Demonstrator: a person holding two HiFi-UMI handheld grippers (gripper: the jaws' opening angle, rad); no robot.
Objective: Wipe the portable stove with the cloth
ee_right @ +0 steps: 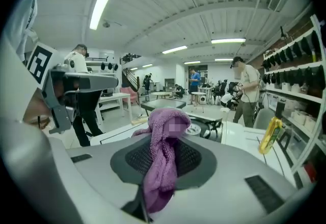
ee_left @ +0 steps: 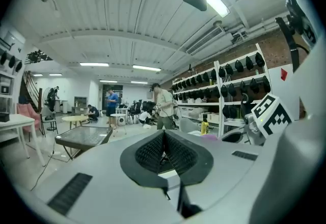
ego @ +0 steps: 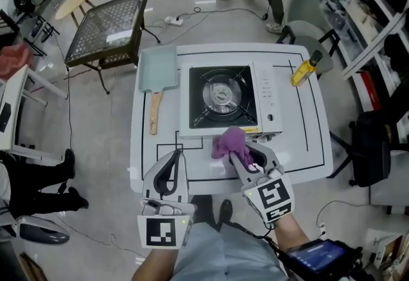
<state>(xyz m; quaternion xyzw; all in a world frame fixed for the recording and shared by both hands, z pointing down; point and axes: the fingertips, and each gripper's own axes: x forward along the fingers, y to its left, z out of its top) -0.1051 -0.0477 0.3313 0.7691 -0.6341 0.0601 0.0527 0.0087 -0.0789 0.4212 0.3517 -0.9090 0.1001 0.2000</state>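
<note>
Head view: portable stove (ego: 223, 98) sits at the centre of the white table (ego: 137, 145), burner and black top in plain sight, control panel on its right side. Purple cloth (ego: 229, 142) is bunched in the lower middle of the frame, at the stove's front edge; whether it touches the stove or hangs just clear of it I cannot tell from this angle. Right gripper (ego: 243, 159) has the cloth. Right gripper view confirms: jaws closed most of the way, pads pinching a fold of the cloth (ee_right: 165, 134), which stands up above the jaws and trails down below them. Left gripper (ego: 175, 156) is at lower left of the frame, beside the right one and apart from the stove; left gripper view shows its pads meeting with nothing between them (ee_left: 164, 139). A yellow bottle (ego: 305, 69) lies near the table's upper right corner, well apart from the stove. Judgement on progress: cloth is secured, so the pick-up step looks done. No sign that wiping has covered the stove; the cloth is only at the front rim. Left to do: carry the cloth onto the top plate, work around the burner and across the panel.
</note>
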